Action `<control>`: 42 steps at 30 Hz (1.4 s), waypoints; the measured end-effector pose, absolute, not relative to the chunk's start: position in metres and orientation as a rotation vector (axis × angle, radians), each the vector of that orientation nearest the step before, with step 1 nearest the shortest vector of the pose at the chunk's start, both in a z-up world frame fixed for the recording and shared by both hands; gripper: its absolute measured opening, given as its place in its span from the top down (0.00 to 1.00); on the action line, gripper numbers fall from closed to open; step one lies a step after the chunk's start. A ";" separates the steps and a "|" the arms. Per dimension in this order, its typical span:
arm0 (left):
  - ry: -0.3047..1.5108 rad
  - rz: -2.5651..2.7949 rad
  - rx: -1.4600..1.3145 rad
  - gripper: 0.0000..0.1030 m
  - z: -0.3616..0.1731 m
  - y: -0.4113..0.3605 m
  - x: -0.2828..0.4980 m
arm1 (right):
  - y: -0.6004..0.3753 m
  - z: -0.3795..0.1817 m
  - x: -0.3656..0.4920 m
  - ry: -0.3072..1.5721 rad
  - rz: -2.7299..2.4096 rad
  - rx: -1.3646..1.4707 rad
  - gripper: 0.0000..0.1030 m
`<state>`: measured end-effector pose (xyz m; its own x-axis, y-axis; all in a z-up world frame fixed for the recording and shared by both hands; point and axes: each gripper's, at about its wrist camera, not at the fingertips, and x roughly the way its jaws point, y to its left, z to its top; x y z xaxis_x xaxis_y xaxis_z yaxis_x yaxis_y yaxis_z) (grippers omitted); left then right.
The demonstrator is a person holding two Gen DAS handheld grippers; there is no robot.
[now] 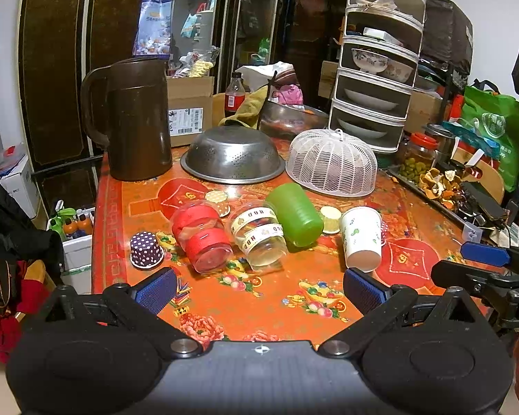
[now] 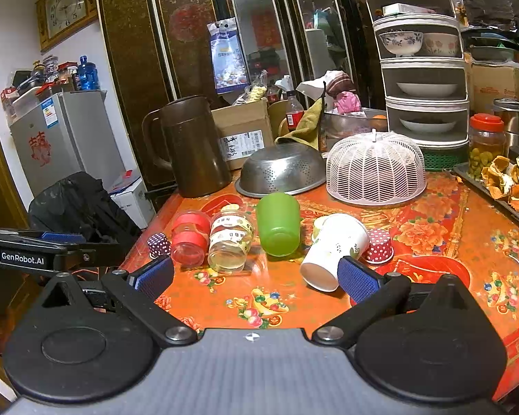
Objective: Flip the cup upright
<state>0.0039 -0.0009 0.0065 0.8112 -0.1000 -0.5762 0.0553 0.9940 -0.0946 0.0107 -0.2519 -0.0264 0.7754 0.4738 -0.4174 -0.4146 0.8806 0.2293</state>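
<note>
Left wrist, tipped cups (image 1: 296, 219) mid-table, near table edge (image 1: 97, 242) seemingly open

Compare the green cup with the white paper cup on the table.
The green cup is plain, solid green plastic; the paper cup is white with small leaf prints. The green cup looks wider and stouter; the paper cup is slimmer and tapers more. The green cup lies beside the clear jar; the paper cup lies between two small baking cups. Both lie on their sides, bases toward the cameras.
</note>
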 end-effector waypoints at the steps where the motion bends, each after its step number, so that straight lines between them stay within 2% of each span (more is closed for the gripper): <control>1: 0.620 -0.082 -0.075 0.00 0.006 -0.001 0.004 | -0.252 -0.026 0.011 0.485 0.482 0.126 0.01; 35: 0.592 -0.074 -0.091 0.00 0.004 0.008 0.001 | -0.247 -0.029 0.013 0.514 0.509 0.125 0.01; 38: 0.547 -0.080 -0.091 0.00 0.003 0.012 0.000 | -0.242 -0.025 0.023 0.529 0.550 0.134 0.01; 42: 0.583 -0.112 -0.127 0.00 -0.007 0.020 0.008 | -0.212 -0.003 0.068 0.558 0.558 0.036 0.01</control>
<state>0.0076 0.0198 -0.0074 0.8293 -0.1411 -0.5408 0.0692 0.9861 -0.1512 0.0684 -0.2124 -0.0030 0.7041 0.5116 -0.4925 -0.4923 0.8514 0.1807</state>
